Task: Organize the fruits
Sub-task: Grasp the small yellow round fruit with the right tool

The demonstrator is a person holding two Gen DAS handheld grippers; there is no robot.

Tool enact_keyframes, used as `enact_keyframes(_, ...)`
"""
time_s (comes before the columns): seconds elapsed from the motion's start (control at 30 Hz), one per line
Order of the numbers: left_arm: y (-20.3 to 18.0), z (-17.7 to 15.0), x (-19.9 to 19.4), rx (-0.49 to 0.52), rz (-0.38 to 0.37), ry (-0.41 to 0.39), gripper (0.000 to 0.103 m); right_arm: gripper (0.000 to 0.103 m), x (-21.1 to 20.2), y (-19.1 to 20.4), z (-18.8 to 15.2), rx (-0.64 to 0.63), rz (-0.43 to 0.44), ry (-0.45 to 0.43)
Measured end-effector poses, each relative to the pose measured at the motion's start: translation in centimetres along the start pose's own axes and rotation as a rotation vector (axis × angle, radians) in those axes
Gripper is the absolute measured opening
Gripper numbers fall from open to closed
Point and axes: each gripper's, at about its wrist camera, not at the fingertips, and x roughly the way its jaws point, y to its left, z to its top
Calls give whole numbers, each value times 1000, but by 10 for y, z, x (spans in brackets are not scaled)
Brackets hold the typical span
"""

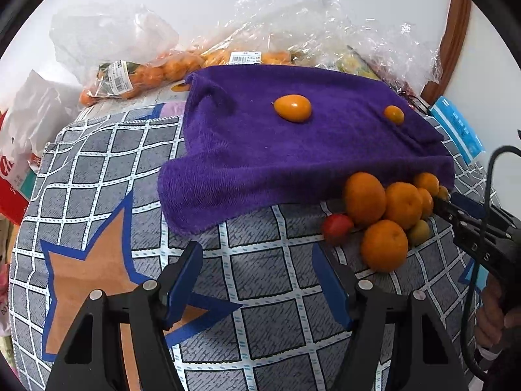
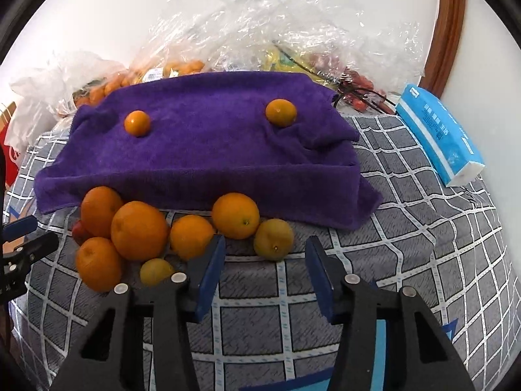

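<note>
A: Left wrist view first. Left gripper: jaws apart, nothing between the blue pads, only the checked cloth under them. Right gripper comes in from the right edge, tip by the fruit pile; from here can't tell how wide it stands.

B: Fruit location?

A: Pile of oranges sits on the checked cloth, tight against the front edge of the purple towel, right of the left gripper. One red fruit at the pile's left side. Two small orange fruits on top of the towel, well apart: oval one, round one.

B: Right wrist view?

A: Right gripper: jaws released, no pad contact, nothing held. Yellowish-green citrus lies just ahead of the gap, nearest candidate. Big orange touches it from behind-left. Rest of the pile is to the left, approx. six pcs plus a small yellow one.

B: Handling?

A: Judgement: round, firm rind, moderately light, rolls easily. Skin looks smooth, may slip under hard pads. Grip across the widest part, pads either side, moderate squeeze; too much bruises. Neighbours touch, so a nudge could roll them.

B: Appearance?

A: Matt orange skins, dimpled; the near one duller, greenish, dark stem dot facing front.
</note>
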Motion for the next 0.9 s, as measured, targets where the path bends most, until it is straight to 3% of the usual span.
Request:
enact_keyframes(0.43,15,0,8,-19,11,17,68,44,14,6,-1,-22,-45,-1)
enact_keyframes(0.5,15,-1,9,-21,15,18,68,39,14,7,-3,-34,-53,-5)
enact_keyframes(0.57,14,-1,9,-24,21,19,68,27,12,7,-4,-36,-54,-5)
enact_keyframes(0.9,12,0,7,-63,35,37,68,26,-1,-4,-14,-7,15,-11)
